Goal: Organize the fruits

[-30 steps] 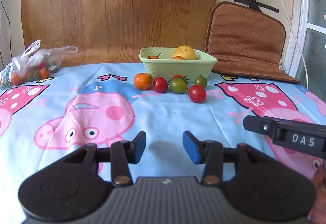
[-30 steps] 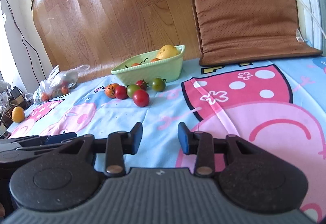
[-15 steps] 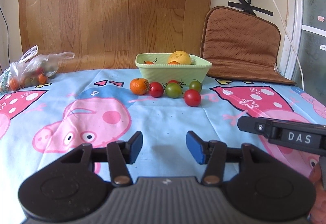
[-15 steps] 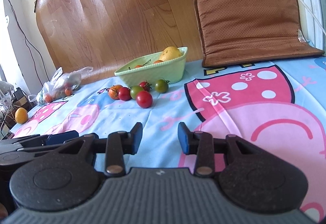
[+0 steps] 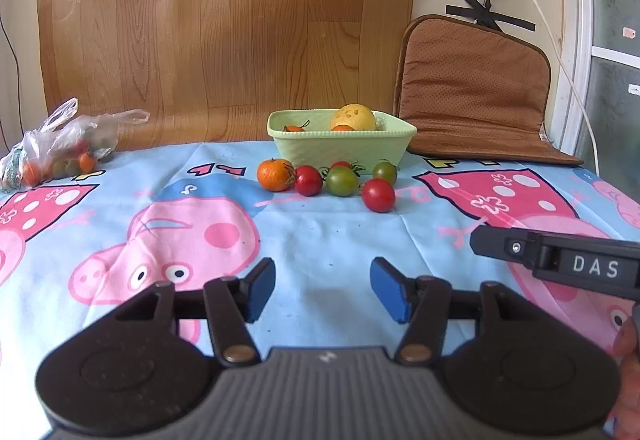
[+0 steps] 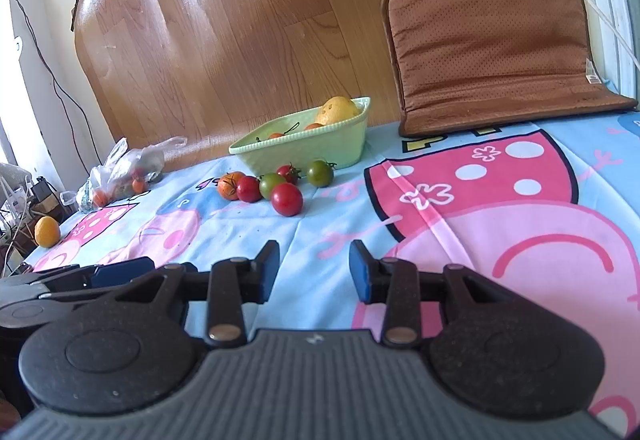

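Both grippers hovering empty over the counter [image 5: 320, 240].
I am holding my left gripper [image 5: 323, 290], jaws just opening, and right gripper [image 6: 314, 272] narrowly parted; tomatoes [image 5: 341, 181] are lying before the green bowl [image 5: 340, 149].

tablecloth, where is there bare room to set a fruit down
Bare cloth lies between the loose fruit row and the left tool; more lies between that row and the plastic bag. The strip right before the green bowl is crowded.
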`<state>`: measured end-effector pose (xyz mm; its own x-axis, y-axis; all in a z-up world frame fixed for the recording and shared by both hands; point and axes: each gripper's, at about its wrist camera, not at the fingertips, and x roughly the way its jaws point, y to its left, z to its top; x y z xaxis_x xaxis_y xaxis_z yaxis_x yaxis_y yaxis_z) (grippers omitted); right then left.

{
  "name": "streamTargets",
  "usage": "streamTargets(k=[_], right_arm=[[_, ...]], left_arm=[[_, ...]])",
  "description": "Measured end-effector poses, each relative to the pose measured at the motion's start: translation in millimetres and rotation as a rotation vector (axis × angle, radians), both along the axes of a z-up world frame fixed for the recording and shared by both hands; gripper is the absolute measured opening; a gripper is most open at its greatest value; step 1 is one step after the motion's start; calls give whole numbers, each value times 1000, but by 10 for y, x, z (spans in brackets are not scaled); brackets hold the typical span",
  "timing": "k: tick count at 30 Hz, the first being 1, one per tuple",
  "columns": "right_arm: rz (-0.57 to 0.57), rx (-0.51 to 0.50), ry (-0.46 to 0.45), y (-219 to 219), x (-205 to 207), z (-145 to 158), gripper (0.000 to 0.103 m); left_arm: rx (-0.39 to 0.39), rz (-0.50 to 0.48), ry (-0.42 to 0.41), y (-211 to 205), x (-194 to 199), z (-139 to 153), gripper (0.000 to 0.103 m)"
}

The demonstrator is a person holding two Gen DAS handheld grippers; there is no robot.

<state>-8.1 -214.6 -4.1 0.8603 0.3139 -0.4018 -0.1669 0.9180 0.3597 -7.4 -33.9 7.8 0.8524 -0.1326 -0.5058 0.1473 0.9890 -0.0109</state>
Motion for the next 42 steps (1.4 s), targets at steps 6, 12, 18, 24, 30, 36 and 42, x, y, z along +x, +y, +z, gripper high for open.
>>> streamTargets(k=[6, 12, 18, 24, 30, 36, 42], right_arm=[[-5, 9, -6, -10, -11, 3, 41], [-16, 13, -12, -12, -36, 7, 42], [-21, 15, -16, -16, -42, 10, 43], [-24, 17, -19, -19, -45, 8, 45], [-25, 19, -20, -25, -50, 5, 45], [-25, 20, -21, -27, -54, 5, 45], [-24, 20, -20, -23, -58, 7, 45]], left_arm=[[1, -1, -4, 2, -4, 3, 54], [2, 1, -19, 14, -20, 16, 55], [2, 4, -27, 17, -31, 22, 56], [-5, 10, -24, 28, -25, 24, 57], [-11, 10, -22, 39, -20, 25, 61], [-27, 19, -6, 61, 4, 16, 73], [-32, 22, -7, 75, 2, 13, 78]])
